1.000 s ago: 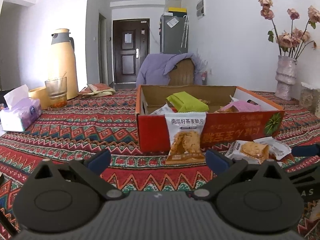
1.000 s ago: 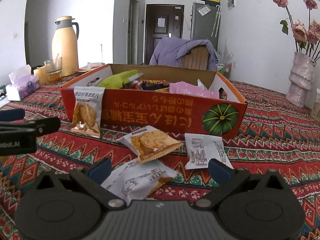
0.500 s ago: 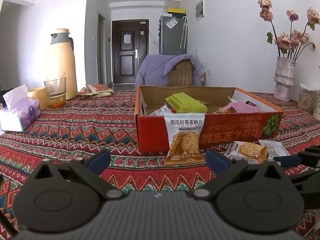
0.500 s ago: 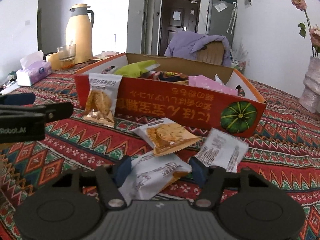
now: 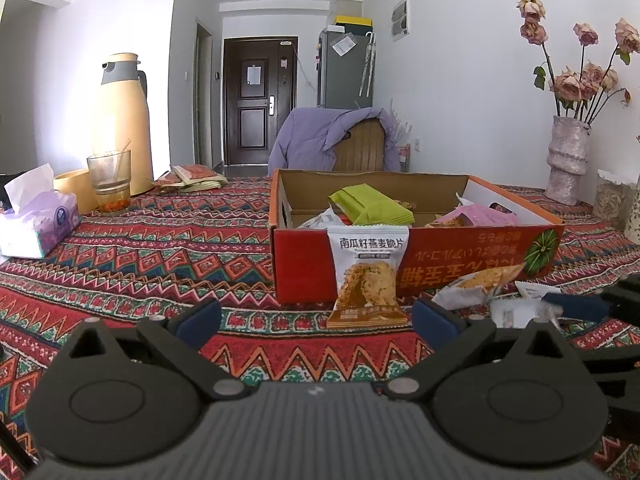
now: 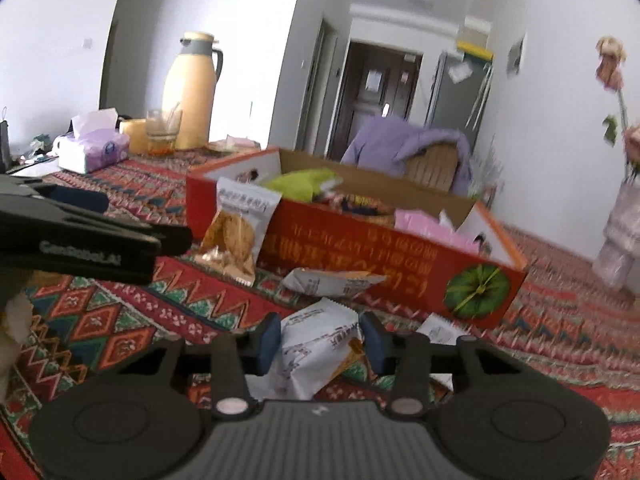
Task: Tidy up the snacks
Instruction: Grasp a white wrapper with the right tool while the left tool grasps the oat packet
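Red cardboard snack box [image 6: 360,256] on the patterned tablecloth [image 6: 120,320], ahead of and slightly above the right gripper [image 6: 320,340], long front wall turned toward it. Leaned against that wall, an oat-crisp packet [image 6: 236,236]; lay flat before it, a second packet [image 6: 332,280]. Closer in, pinched a white snack packet [image 6: 312,356] between blue pads that had just been closing, wrapper bunched, long axis aimed roughly at the box. Left gripper [image 5: 316,318] spread wide, empty, facing the leaning packet. Judged the right hand nearer for lifting forward over the rim.
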Demonstrator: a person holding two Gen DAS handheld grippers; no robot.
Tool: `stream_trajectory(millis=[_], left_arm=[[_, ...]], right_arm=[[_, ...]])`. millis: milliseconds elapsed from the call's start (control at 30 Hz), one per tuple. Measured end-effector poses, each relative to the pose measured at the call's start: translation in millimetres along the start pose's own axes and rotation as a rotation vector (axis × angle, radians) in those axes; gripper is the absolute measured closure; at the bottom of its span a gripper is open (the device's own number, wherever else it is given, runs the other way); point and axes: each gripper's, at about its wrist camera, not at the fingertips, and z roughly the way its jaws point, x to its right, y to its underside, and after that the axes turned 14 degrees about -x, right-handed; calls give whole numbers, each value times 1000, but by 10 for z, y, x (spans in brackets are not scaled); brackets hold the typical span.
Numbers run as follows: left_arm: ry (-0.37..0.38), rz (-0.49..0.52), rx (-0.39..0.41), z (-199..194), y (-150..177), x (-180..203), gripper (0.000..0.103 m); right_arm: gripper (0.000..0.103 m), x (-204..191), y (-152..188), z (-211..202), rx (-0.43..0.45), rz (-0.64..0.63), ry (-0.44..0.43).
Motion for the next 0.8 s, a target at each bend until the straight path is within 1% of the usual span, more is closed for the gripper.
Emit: stream_trajectory(millis=[100, 233, 367, 467, 567, 600, 700, 800], left_arm=[[0, -4, -2, 4, 0, -7, 0], [1, -4, -6, 9, 1, -7, 0], [1, -7, -12, 19, -3, -11, 0], [-2, -7, -18, 29, -6, -8, 0], [-11, 0, -20, 35, -11, 8, 0], [-11, 4, -21, 36, -15, 19, 0], [19, 20, -30, 17, -51, 61, 0], [24, 34, -30, -17, -125, 120, 0]], right_arm=[[60, 46, 20, -73, 44, 36, 26], [60, 250, 39, -132, 82, 140, 20], [60, 438, 11, -210, 115, 196, 30], [60, 564, -29, -241, 146, 224, 68], [60, 714, -52, -180, 174, 267, 97], [60, 768, -52, -146, 174, 287, 105], [60, 893, -24, -70, 171, 347, 83], [60, 927, 5, -30, 172, 365, 81]])
